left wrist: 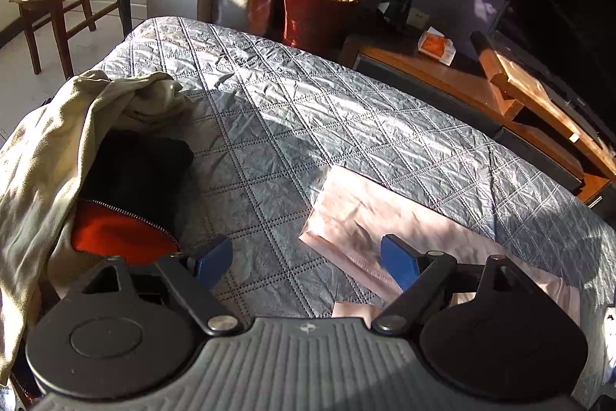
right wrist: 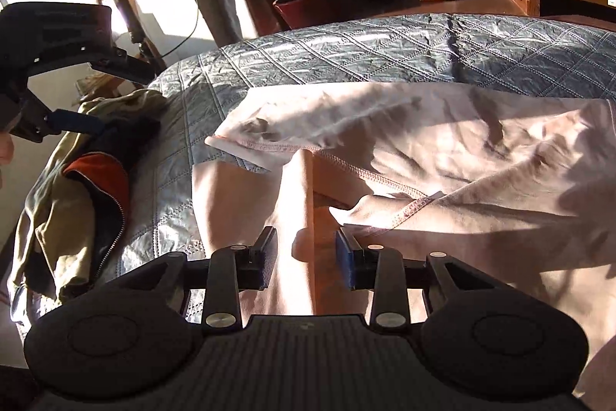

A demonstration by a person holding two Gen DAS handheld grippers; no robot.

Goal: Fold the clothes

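jaws: left gripper (left wrist: 306, 259) wide, right gripper (right wrist: 307, 262) part open, both holding nothing | pink garment (right wrist: 442, 156) on quilt (left wrist: 308, 110) | red pot (left wrist: 308, 12): trunk

Harsh window sunlight, deep shadows, fisheye warping

The bedspread (left wrist: 308, 126) is grey-blue, quilted in a diamond pattern. On it lie a pale pink garment (right wrist: 442, 149), a khaki one (left wrist: 34, 160) and a black jacket (left wrist: 138, 160) with orange lining (left wrist: 115, 234). The tongs' pads (left wrist: 398, 262) are blue.
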